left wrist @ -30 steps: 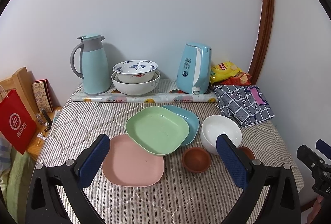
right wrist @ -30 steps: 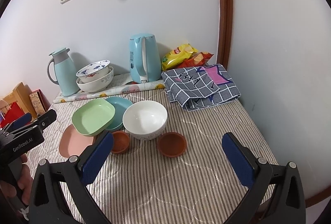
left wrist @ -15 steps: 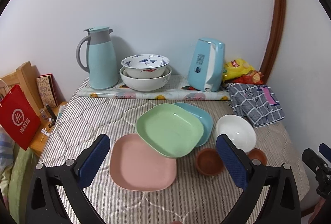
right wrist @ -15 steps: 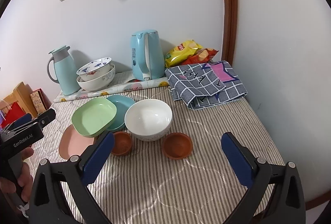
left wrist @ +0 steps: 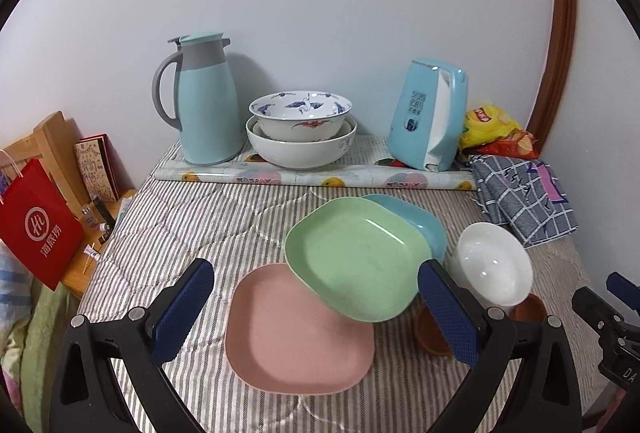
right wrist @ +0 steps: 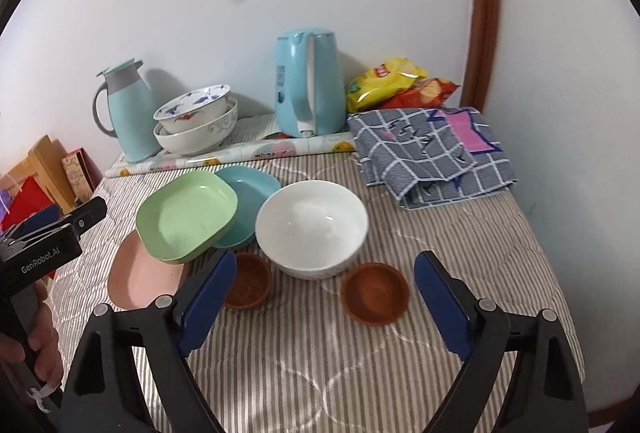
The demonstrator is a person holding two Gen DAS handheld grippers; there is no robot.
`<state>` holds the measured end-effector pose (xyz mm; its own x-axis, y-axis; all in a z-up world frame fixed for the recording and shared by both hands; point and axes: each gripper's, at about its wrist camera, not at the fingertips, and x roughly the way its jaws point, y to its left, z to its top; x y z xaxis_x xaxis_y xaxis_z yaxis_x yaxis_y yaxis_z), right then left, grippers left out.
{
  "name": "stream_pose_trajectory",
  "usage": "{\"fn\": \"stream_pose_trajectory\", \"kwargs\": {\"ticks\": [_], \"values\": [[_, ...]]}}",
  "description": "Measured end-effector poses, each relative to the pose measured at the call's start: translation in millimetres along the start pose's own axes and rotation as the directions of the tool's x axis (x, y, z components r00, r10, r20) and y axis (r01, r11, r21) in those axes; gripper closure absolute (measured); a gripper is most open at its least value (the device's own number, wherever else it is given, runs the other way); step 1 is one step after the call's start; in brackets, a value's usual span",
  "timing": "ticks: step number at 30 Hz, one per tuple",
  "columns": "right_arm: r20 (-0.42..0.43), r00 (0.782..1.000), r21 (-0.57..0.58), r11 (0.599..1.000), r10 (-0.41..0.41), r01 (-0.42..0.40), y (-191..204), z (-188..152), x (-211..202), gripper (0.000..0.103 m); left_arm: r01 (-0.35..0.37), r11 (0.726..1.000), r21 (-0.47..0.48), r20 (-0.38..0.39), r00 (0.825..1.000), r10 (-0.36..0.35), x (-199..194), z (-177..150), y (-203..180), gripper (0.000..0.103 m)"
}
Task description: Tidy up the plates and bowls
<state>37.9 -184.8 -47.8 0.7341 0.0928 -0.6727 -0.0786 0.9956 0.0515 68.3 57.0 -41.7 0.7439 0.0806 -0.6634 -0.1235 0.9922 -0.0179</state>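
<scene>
Right wrist view: my right gripper (right wrist: 320,297), jaws just narrowing yet wide and empty, faces the white ceramic bowl (right wrist: 312,229) mid-tabletop; I fear nudging the small brown clay dish (right wrist: 375,293) beside it.

Both our wrist cams look fwd and down over the worktop (left wrist: 192,217) toward the back wall, close in. Left cam sits left, right cam right; both share the green plate (left wrist: 356,257) (right wrist: 186,217) and white bowl (left wrist: 496,265) (right wrist: 312,229).

"GenRobot.AI" stands on the left gripper (right wrist: 44,233); "海底捞" on the red bag (left wrist: 38,229).
</scene>
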Motion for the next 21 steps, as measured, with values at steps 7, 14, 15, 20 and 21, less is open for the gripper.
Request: {"fn": "stream_pose_trajectory", "kwargs": {"ticks": [7, 14, 15, 20, 21], "values": [[-0.018, 1.000, -0.070, 0.997, 0.019, -0.021, 28.3, 14.6, 29.9, 0.023, -0.013, 0.999, -0.038, -0.038, 0.999, 0.012, 29.1, 3.8, 13.3, 0.004], [-0.056, 0.997, -0.093, 0.993, 0.061, -0.066, 50.2, 26.8, 66.3, 0.031, -0.037, 0.999, -0.033, -0.059, 0.998, 0.035, 57.1, 9.2, 20.7, 0.008], [-0.061, 0.996, -0.094, 0.993, 0.066, -0.072, 52.4, 28.2, 72.0, 0.032, -0.043, 0.998, -0.034, -0.063, 0.997, 0.041, 60.9, 9.9, 21.5, 0.009], [-0.097, 0.992, -0.099, 0.991, 0.083, -0.093, 63.0, 35.1, 98.9, 0.040, -0.032, 0.999, -0.043, -0.091, 0.995, 0.028, 84.0, 13.3, 25.4, 0.014], [-0.101, 0.991, -0.101, 0.990, 0.083, -0.094, 64.7, 36.0, 103.0, 0.041, -0.031, 0.999, -0.043, -0.096, 0.995, 0.027, 88.1, 13.9, 25.6, 0.014]]}}
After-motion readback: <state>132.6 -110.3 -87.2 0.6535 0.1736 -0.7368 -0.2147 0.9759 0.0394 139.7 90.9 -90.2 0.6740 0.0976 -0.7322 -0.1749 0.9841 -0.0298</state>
